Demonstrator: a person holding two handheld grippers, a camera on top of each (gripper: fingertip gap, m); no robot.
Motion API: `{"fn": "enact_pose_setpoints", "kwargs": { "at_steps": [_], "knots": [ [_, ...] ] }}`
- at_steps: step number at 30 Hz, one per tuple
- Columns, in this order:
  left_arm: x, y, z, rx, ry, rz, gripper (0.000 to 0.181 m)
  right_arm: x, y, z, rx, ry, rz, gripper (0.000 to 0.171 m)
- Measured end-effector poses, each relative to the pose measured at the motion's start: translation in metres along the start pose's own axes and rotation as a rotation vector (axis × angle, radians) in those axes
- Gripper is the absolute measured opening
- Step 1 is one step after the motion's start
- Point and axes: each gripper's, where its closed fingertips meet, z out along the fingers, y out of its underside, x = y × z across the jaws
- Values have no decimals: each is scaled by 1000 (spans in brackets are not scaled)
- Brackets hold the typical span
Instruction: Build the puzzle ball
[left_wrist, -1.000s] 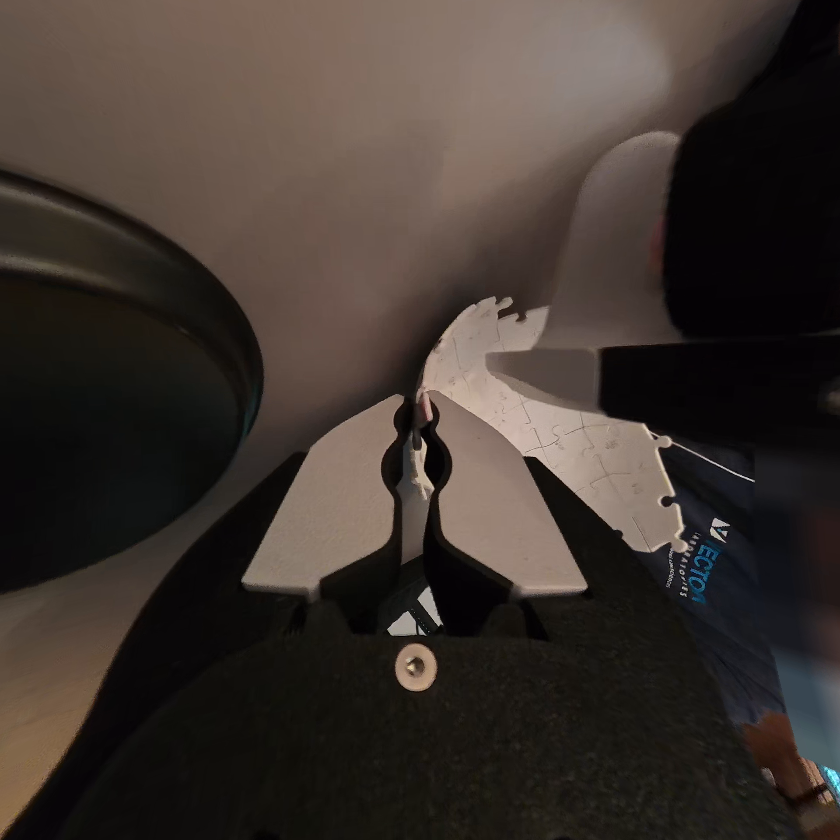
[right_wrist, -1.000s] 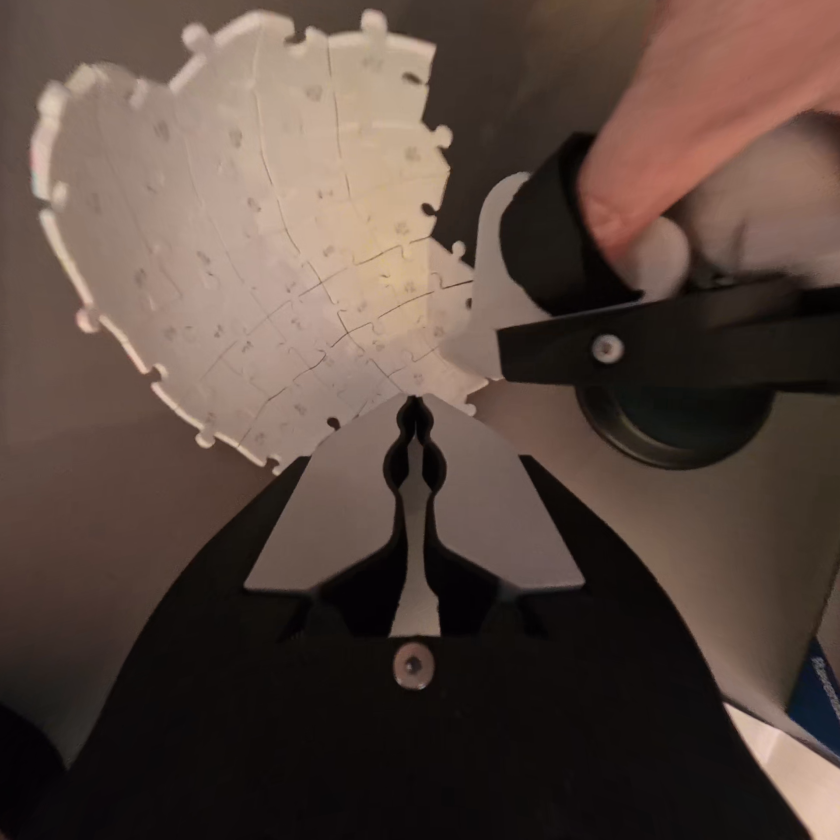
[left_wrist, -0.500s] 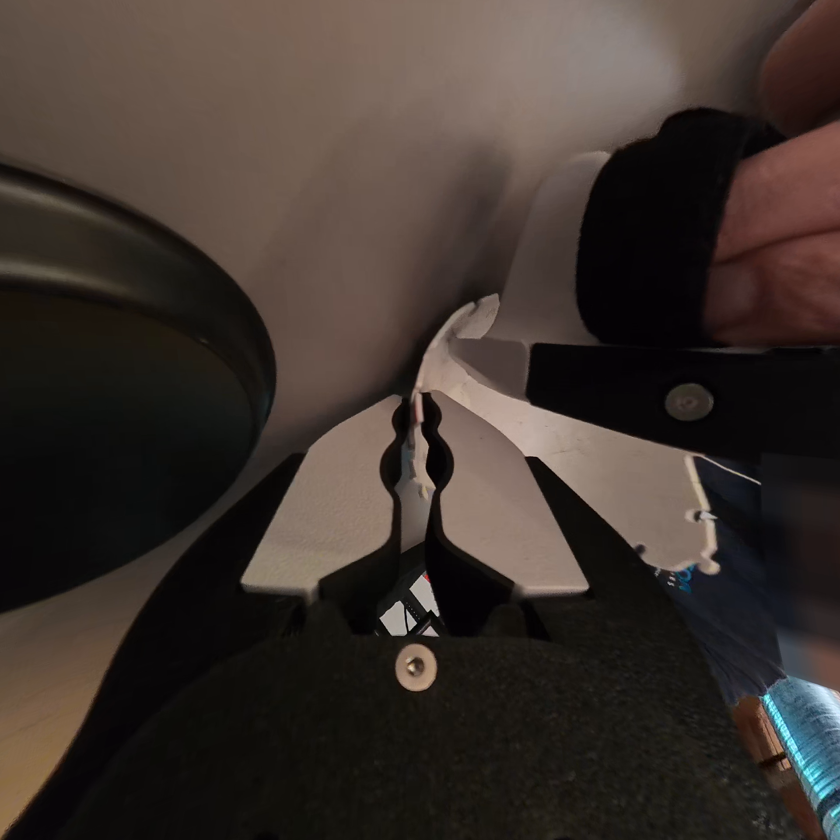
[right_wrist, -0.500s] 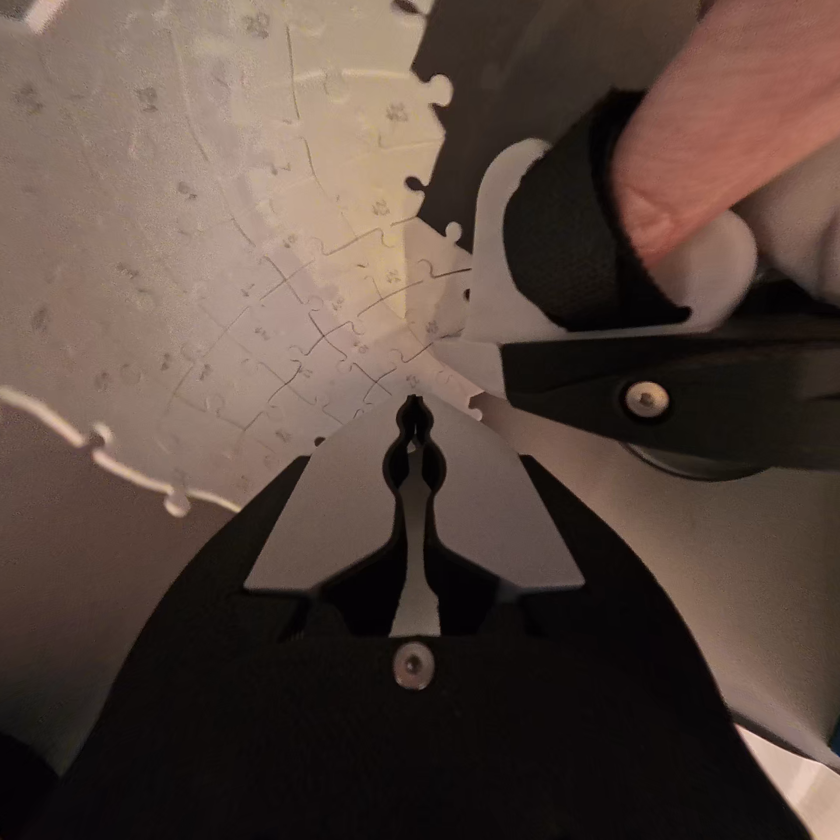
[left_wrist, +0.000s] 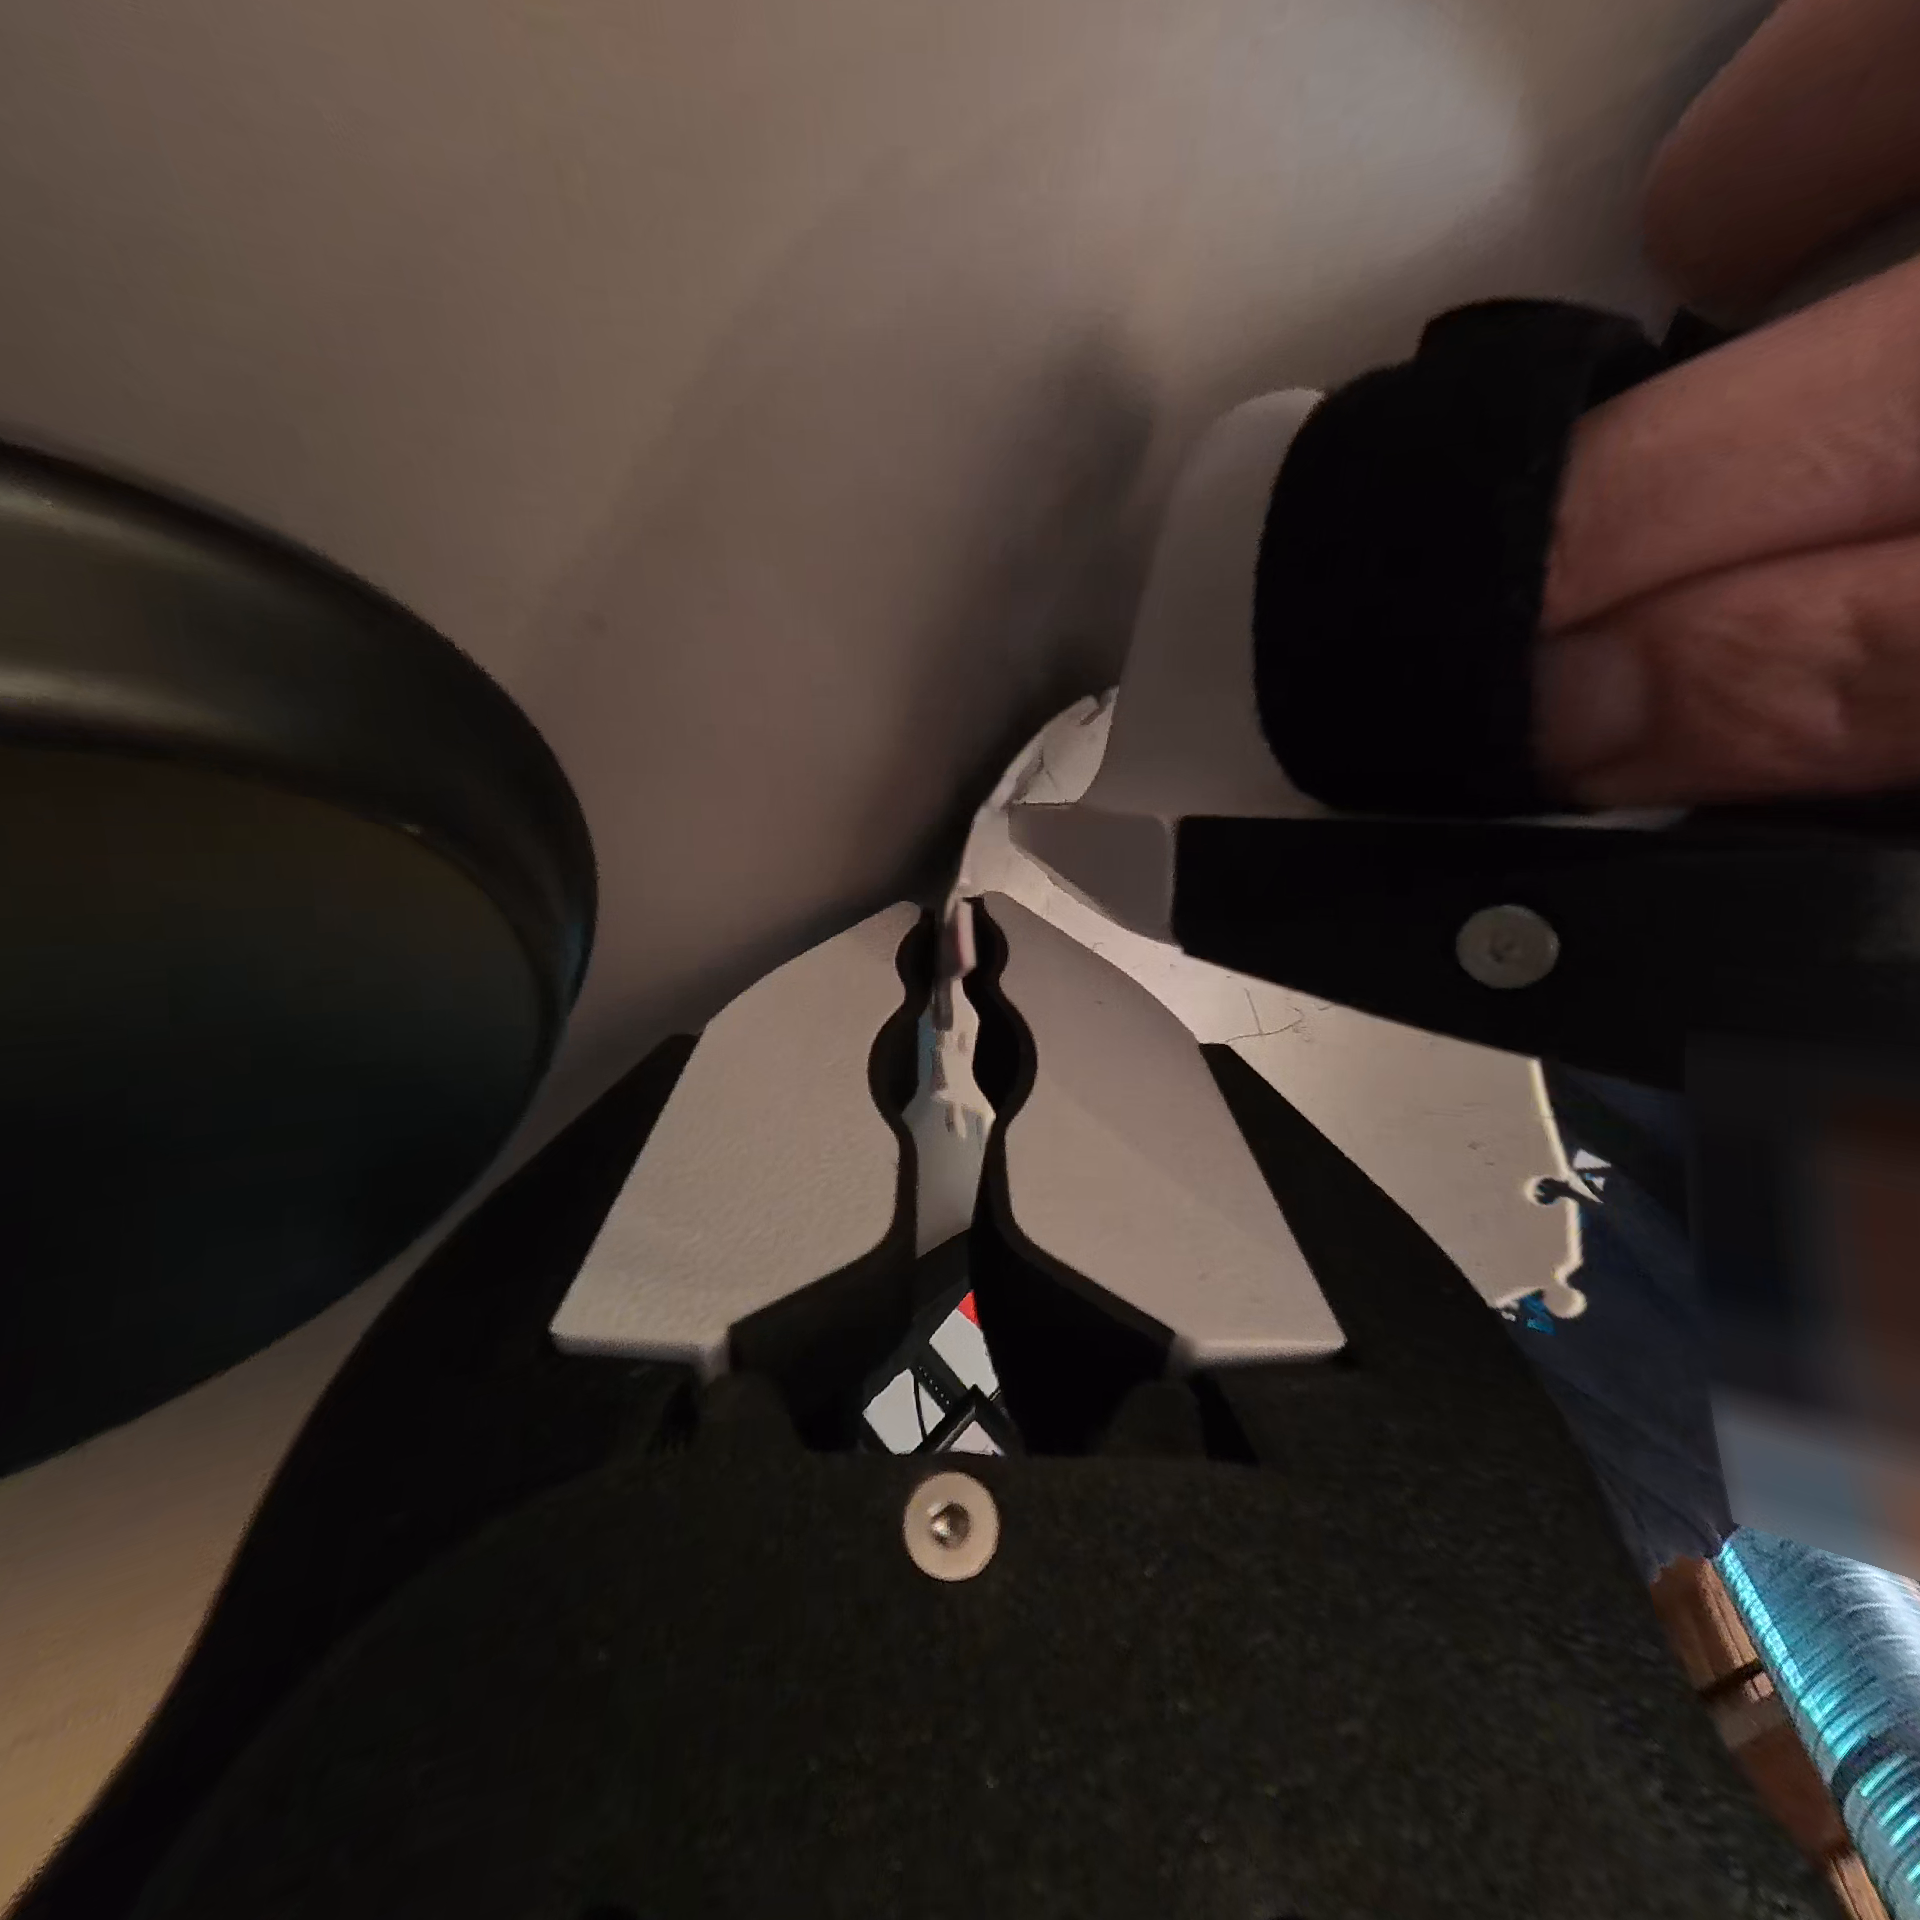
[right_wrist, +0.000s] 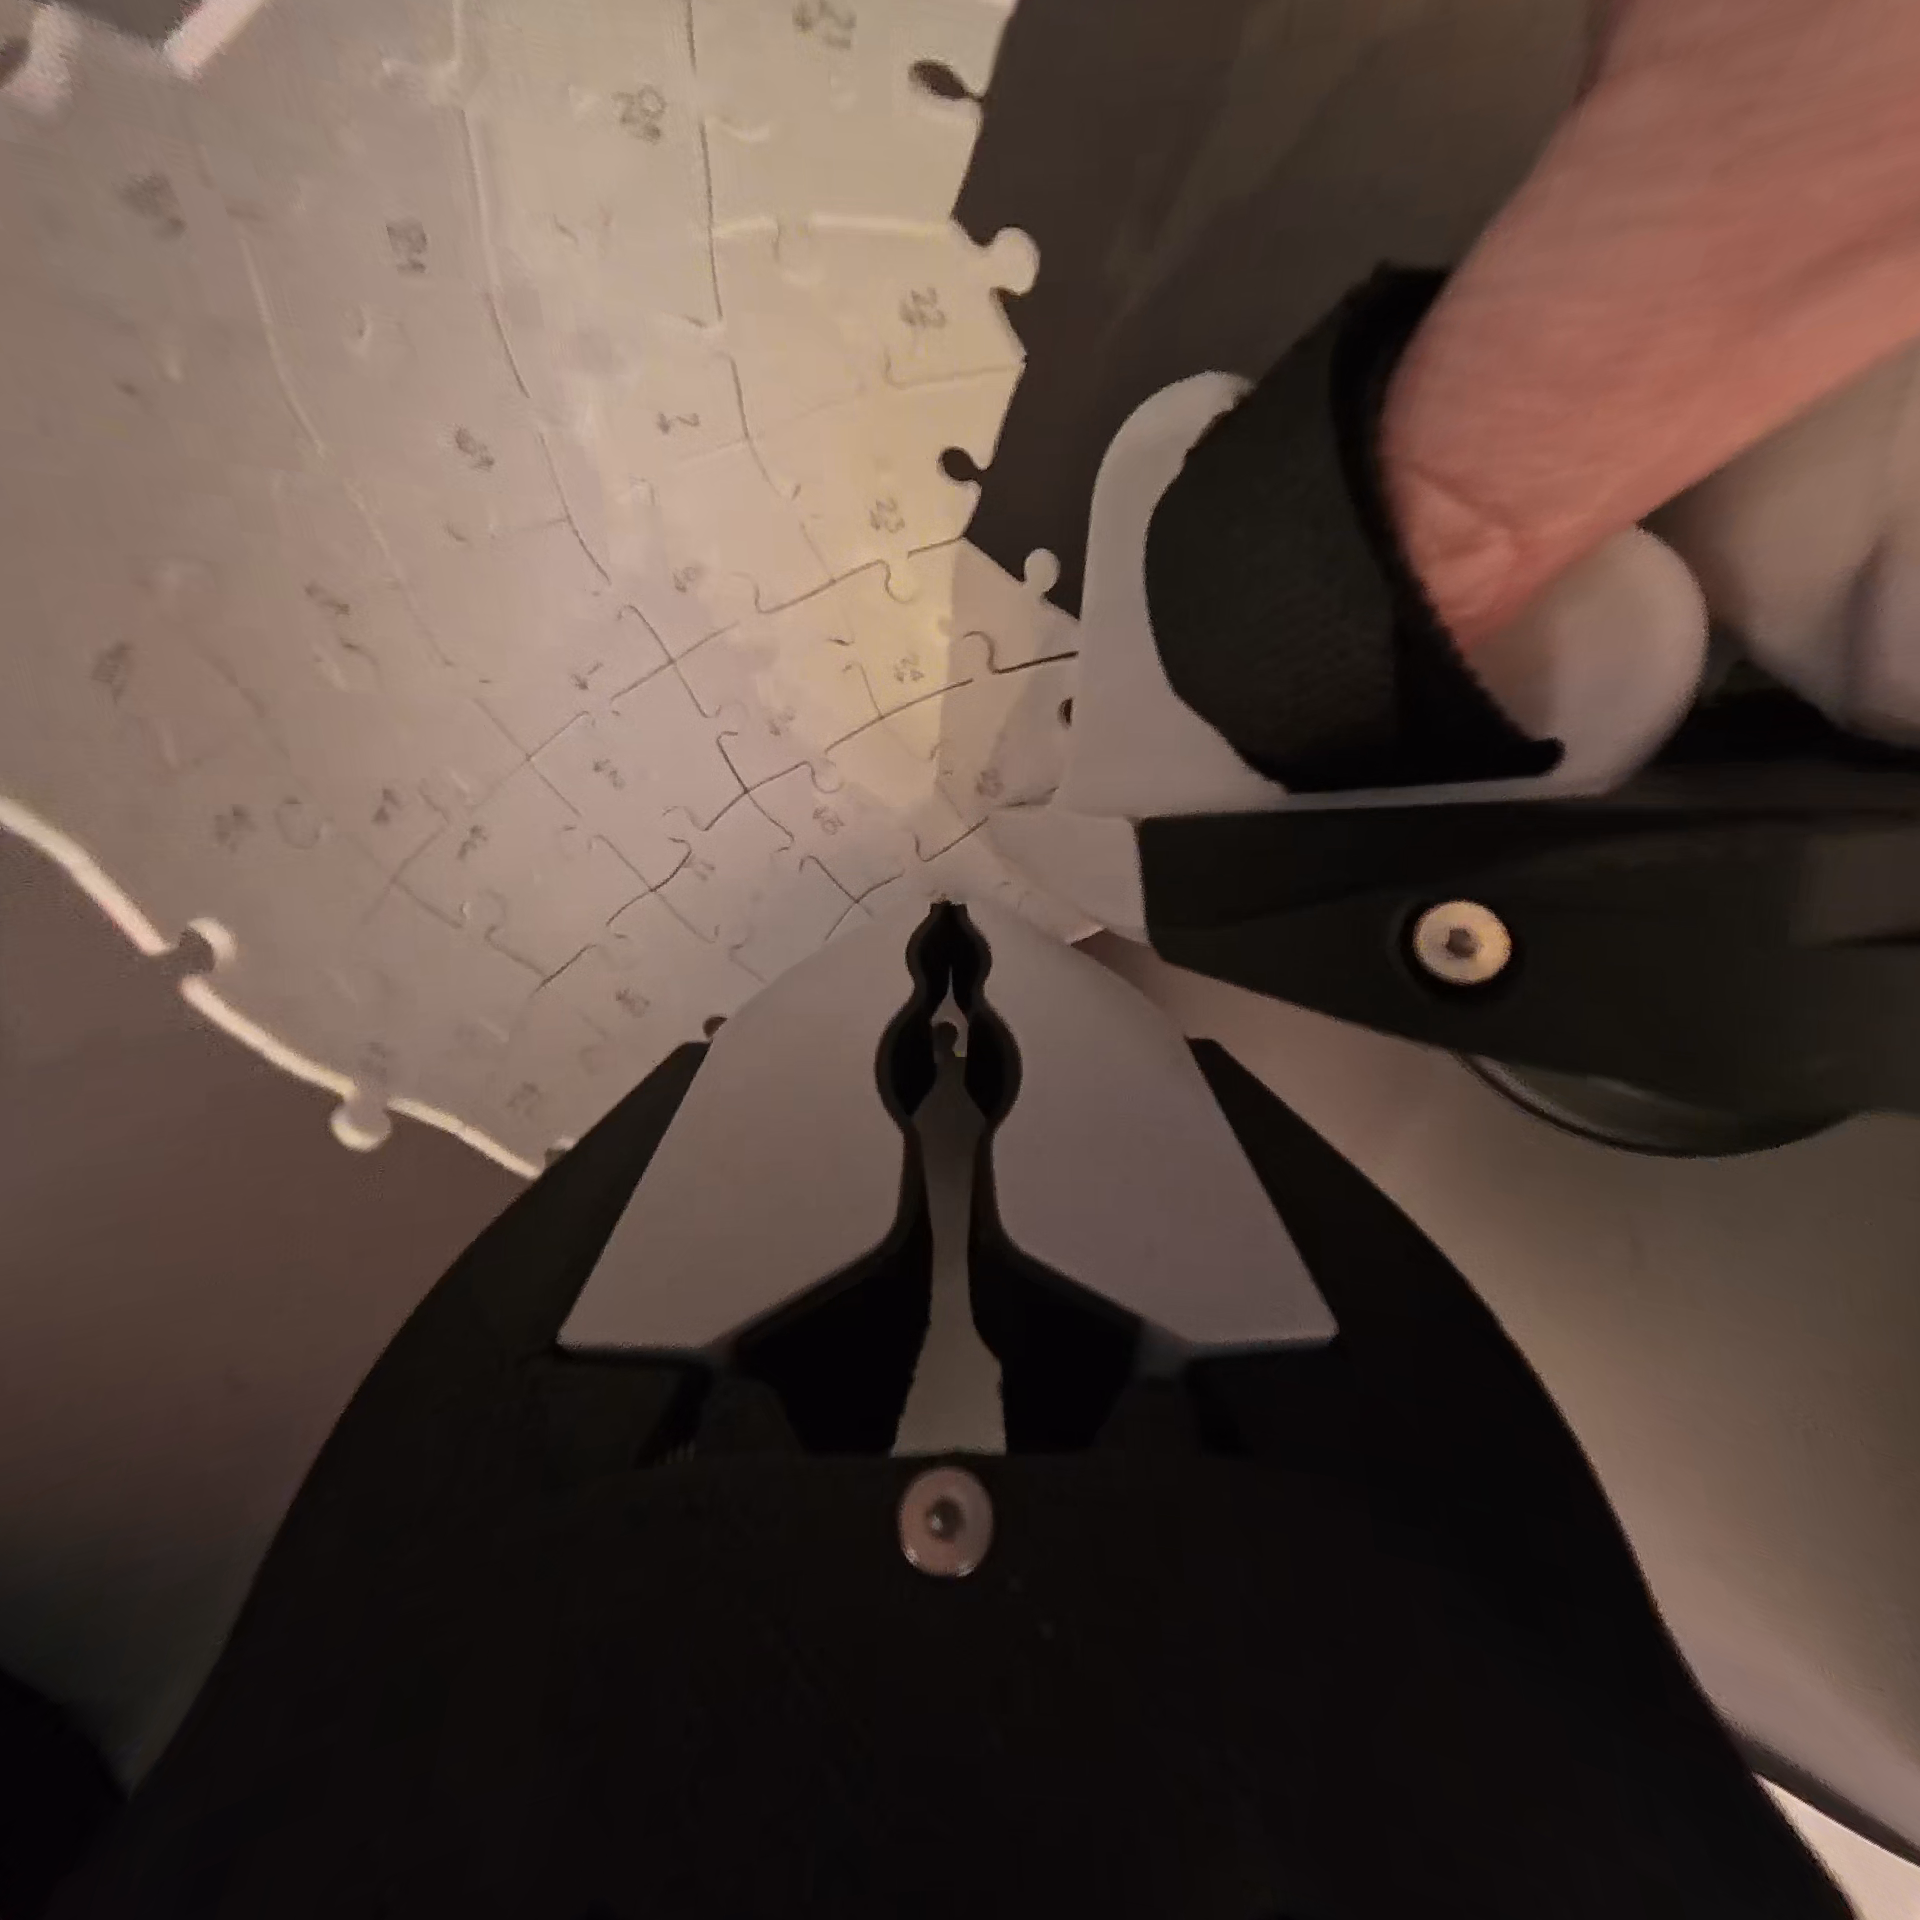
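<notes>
The puzzle ball is a curved white shell of joined pieces (right_wrist: 520, 540) with small marks on its inner side. It fills the upper left of the right wrist view. My right gripper (right_wrist: 948, 914) is shut on the shell's lower edge. In the left wrist view the shell (left_wrist: 1392, 1112) lies to the right behind my fingers. My left gripper (left_wrist: 958, 925) is shut on its thin edge. Both grippers hold the shell close together. The right one's white finger (left_wrist: 1101, 842) comes in from the right. The left one's white finger (right_wrist: 1132, 644) also comes in from the right.
A dark round dish (left_wrist: 260, 987) lies left of the left gripper, and its rim also shows in the right wrist view (right_wrist: 1662, 1112). A blue printed thing (left_wrist: 1631, 1309) and a shiny teal thing (left_wrist: 1860, 1683) lie at lower right. Hands (left_wrist: 1714, 623) (right_wrist: 1683, 291) hold the grippers. My left and right fingertips are right by each other.
The shell has come much closer and larger in the right wrist view. In the left wrist view the right gripper and hand have moved in, covering more of the shell. Both stay shut.
</notes>
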Motion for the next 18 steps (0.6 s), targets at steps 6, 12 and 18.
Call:
{"fn": "enact_pose_setpoints", "kwargs": {
  "at_steps": [6,12,18],
  "knots": [
    [2,1,-1,-3,-3,10,4,-18,-10,-21,105,-95,-27,1],
    [2,1,-1,-1,-2,15,4,-24,8,-5,-49,-120,-33,1],
    [7,1,-3,9,22,16,2,-26,10,-1,-75,-138,-27,1]
  ]
}}
